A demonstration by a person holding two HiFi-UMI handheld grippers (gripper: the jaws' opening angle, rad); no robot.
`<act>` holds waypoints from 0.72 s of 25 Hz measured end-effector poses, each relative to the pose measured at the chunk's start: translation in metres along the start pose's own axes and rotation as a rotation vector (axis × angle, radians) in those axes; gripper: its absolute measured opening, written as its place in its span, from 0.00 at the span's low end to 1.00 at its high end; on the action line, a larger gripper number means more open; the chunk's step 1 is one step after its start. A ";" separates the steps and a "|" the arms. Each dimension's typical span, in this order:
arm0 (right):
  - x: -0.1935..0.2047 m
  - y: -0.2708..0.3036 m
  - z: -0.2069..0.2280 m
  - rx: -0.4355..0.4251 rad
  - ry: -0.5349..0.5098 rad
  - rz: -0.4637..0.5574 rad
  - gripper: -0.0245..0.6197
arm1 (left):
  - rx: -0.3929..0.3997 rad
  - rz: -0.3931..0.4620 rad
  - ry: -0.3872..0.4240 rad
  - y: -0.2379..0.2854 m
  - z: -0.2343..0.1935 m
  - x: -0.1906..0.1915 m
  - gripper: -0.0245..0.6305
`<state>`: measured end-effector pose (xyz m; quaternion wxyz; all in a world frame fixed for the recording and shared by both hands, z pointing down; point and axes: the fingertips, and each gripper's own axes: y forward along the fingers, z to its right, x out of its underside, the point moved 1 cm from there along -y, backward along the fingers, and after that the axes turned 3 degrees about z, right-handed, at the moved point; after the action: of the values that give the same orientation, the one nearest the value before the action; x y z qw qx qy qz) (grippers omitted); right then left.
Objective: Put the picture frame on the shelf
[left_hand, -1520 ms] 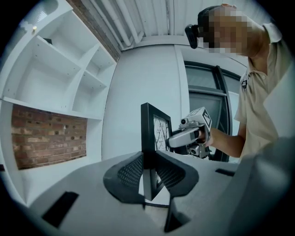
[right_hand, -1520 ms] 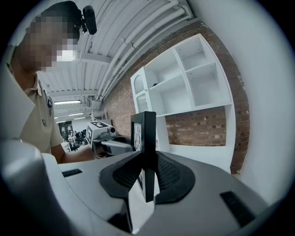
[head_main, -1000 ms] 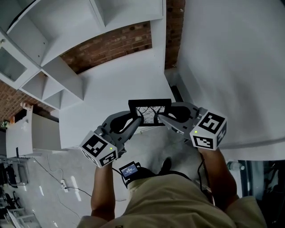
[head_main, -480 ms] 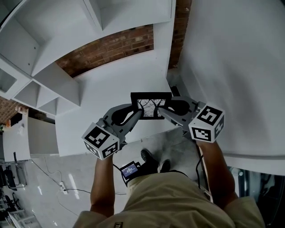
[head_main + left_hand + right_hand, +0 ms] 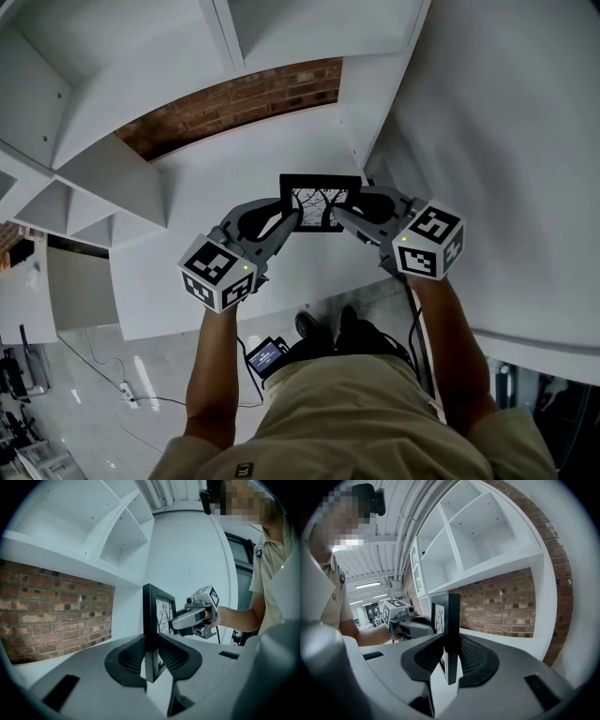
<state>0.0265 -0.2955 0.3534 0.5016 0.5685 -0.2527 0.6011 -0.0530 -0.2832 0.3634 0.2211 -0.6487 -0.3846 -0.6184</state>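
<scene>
I hold the black picture frame upright between both grippers. My left gripper is clamped on its left edge and my right gripper on its right edge, jaws narrow. The frame is over the white shelf, facing me, in front of the brick wall. I cannot tell whether it touches the shelf.
</scene>
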 end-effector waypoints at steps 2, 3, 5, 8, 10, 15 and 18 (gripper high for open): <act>0.001 0.014 0.012 -0.011 0.000 -0.008 0.17 | -0.014 -0.012 -0.003 0.005 -0.017 0.005 0.16; 0.002 0.021 0.019 -0.015 -0.001 -0.013 0.17 | -0.021 -0.019 -0.002 0.009 -0.026 0.007 0.16; 0.006 0.035 0.036 -0.024 -0.001 -0.022 0.17 | -0.033 -0.035 -0.001 0.019 -0.043 0.014 0.16; 0.017 0.054 0.059 -0.045 0.019 -0.033 0.17 | -0.052 -0.059 -0.012 0.033 -0.067 0.028 0.16; 0.025 0.066 0.073 -0.067 0.031 -0.043 0.17 | -0.068 -0.076 -0.018 0.040 -0.080 0.037 0.16; 0.043 0.095 0.115 -0.110 0.037 -0.080 0.17 | -0.104 -0.120 -0.012 0.068 -0.119 0.061 0.16; 0.058 0.114 0.139 -0.117 0.037 -0.103 0.17 | -0.124 -0.143 -0.023 0.083 -0.141 0.081 0.16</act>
<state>-0.0067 -0.4408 0.4693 0.5688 0.5394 -0.2484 0.5690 -0.0828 -0.4226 0.4767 0.1314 -0.6390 -0.3936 -0.6476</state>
